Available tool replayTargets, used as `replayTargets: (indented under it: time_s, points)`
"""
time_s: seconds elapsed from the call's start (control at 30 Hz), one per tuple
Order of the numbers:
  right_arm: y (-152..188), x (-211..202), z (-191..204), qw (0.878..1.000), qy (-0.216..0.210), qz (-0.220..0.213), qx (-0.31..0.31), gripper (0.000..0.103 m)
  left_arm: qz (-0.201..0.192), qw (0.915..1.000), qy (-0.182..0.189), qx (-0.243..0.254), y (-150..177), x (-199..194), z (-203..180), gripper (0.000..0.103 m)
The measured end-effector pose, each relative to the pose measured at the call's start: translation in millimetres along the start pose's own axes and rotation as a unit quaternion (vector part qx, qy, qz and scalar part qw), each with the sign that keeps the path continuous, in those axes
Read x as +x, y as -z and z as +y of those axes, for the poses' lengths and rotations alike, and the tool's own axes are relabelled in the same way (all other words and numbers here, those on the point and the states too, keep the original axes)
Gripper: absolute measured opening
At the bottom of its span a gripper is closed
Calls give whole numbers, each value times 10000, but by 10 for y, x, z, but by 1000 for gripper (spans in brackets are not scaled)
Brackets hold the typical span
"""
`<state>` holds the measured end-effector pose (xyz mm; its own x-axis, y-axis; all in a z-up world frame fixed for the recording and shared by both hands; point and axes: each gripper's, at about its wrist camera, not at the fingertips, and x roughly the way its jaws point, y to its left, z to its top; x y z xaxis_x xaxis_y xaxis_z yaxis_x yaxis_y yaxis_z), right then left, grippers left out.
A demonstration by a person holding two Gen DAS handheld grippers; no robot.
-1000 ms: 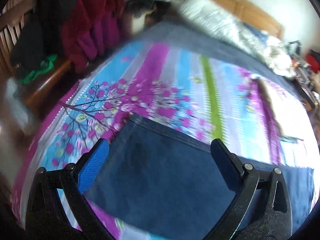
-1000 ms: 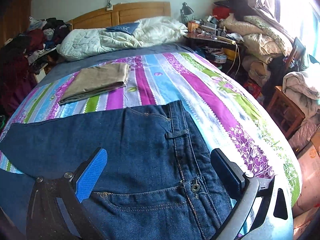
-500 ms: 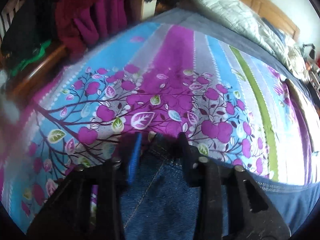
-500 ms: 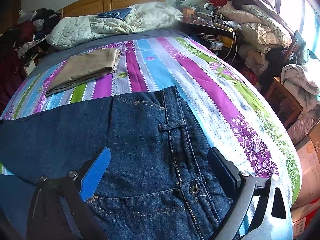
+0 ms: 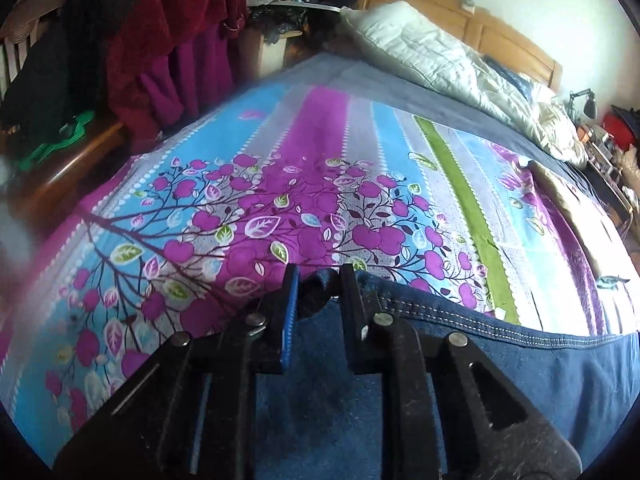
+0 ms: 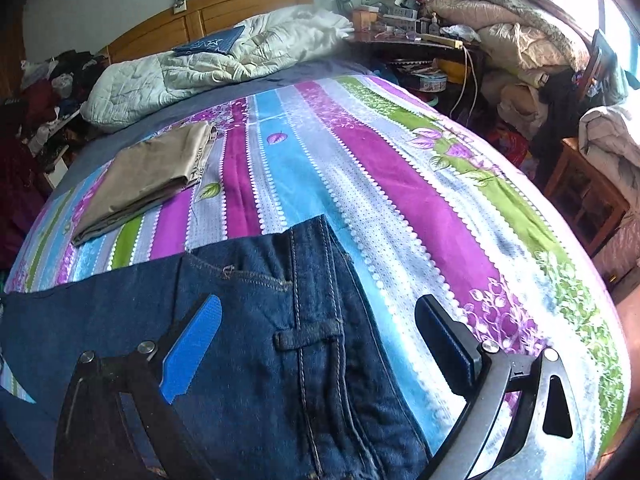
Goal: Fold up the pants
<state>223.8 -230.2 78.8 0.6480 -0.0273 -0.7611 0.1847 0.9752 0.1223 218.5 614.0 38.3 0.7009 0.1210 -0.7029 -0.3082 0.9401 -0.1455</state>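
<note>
Dark blue jeans (image 6: 256, 320) lie flat on the striped floral bedsheet (image 6: 400, 200). Left gripper (image 5: 316, 280) is pinched tight on the jeans' hem corner; right gripper (image 6: 320, 320) hangs spread wide over the waistband. Folded khaki pants (image 6: 152, 172) sit well apart, near the quilt.

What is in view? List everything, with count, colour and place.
jeans: one pair, dark blue, flat across the near end of the bed
folded trousers: one pair, tan, further up the bed
bedsheet: one, striped purple, blue and green
quilt: one, white, bunched at the headboard
headboard: one, wood
hanging clothes: several, dark red and black, beside the bed
left tool: one, black, shut on the jeans hem
right tool: one, black, open over the waistband
</note>
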Motion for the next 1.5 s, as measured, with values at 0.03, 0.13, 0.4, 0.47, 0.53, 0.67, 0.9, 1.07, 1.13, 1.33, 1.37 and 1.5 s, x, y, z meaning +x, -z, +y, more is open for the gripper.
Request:
replayTargets:
  time_s: [0.03, 0.13, 0.4, 0.47, 0.53, 0.67, 0.9, 1.07, 1.13, 1.33, 1.37, 1.5]
  points:
    - [-58, 84, 3, 10000, -27, 43, 9, 100, 3, 10000, -37, -35, -13, 19, -18, 19]
    - [-245, 398, 138, 9995, -101, 88, -298, 100, 41, 9997, -151, -178, -54, 62, -51, 18]
    - [-520, 1345, 250, 9951, -35, 891, -431, 74, 103, 9988, -326, -358, -61, 130, -59, 16]
    - [-484, 1472, 263, 9922, 205, 1119, -519, 48, 112, 9986, -323, -395, -54, 139, -49, 16]
    - [-467, 1374, 259, 9943, 234, 909, -515, 34, 100, 9985, -307, -435, -59, 127, -42, 16]
    - [-447, 1042, 279, 9971, 214, 545, -494, 30, 43, 9987, -224, -465, -68, 34, -40, 16]
    - [-407, 110, 399, 9990, -24, 73, -447, 29, -282, 9977, 124, -603, -179, -576, 16, 16]
    - [-131, -774, 257, 9988, -342, -204, -275, 29, -591, 9929, 472, -913, -78, -1295, 275, 14]
    - [57, -1082, 127, 9988, -419, -230, -96, 29, -683, 9911, 545, -1006, 55, -1587, 387, 14]
    - [781, -1737, -320, 9983, -448, -25, 361, 29, -858, 9837, 569, -1477, 718, -2392, 797, 14]
    - [896, -1764, -378, 9980, -453, 51, 441, 29, -897, 9813, 549, -1614, 900, -2535, 886, 14]
    - [1389, -1825, -584, 9950, -515, 383, 762, 26, -867, 9761, 447, -1944, 1519, -2809, 1065, 14]
